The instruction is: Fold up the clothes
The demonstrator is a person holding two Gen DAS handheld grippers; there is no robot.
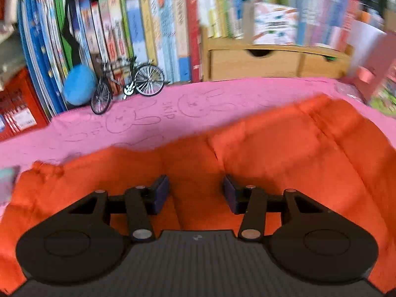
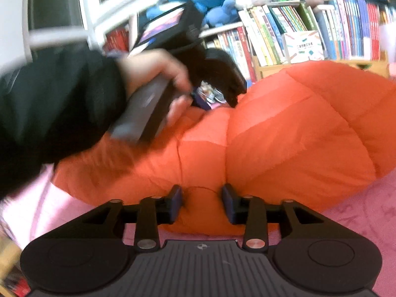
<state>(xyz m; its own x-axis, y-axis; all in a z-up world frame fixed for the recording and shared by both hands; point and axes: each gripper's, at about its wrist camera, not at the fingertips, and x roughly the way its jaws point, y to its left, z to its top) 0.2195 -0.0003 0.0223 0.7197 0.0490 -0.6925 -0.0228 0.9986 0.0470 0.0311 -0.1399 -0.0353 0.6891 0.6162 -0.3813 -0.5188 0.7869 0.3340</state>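
Orange jacket (image 1: 284, 148) on pink cloth (image 1: 148, 113) | L tool (image 1: 196, 193) spread | R tool (image 2: 201, 204) spread, straddling hem | edges blurred

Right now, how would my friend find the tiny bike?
Look along the pink bunny-print cloth to its far left edge, below the upright books. The little black bicycle stands there beside a blue plush ball, the only thing with spoked wheels.

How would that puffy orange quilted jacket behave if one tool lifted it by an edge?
The puffy orange quilted jacket would probably flop and drape, since it already bulges in soft folds on the pink cloth. Its padded panels suggest it is light for its bulk. The smooth-looking fabric may slip.
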